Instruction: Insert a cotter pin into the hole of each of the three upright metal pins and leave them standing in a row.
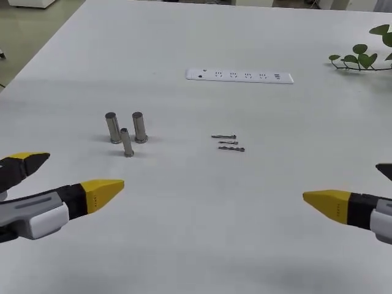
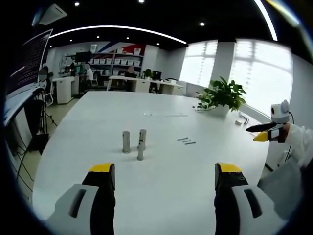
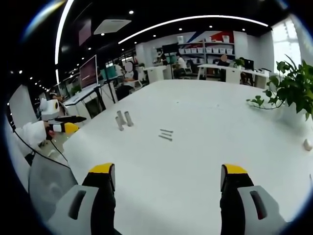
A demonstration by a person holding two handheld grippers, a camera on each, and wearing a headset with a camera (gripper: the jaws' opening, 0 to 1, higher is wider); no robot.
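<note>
Three upright metal pins (image 1: pixel 126 133) stand in a tight cluster on the white table, left of centre; they also show as metal pins (image 2: pixel 134 143) in the left gripper view and metal pins (image 3: pixel 123 119) in the right gripper view. Three cotter pins (image 1: pixel 228 143) lie flat to their right, seen too as cotter pins (image 2: pixel 186 141) and cotter pins (image 3: pixel 166 134). My left gripper (image 1: pixel 72 176) hovers open at the near left, nothing between its jaws (image 2: pixel 165 177). My right gripper (image 1: pixel 358 195) hovers open at the near right, empty (image 3: pixel 167 177).
A white power strip (image 1: pixel 239 75) lies at the far centre of the table (image 1: pixel 196 233). A potted plant (image 1: pixel 367 52) stands at the far right. Desks, shelves and people show in the room behind.
</note>
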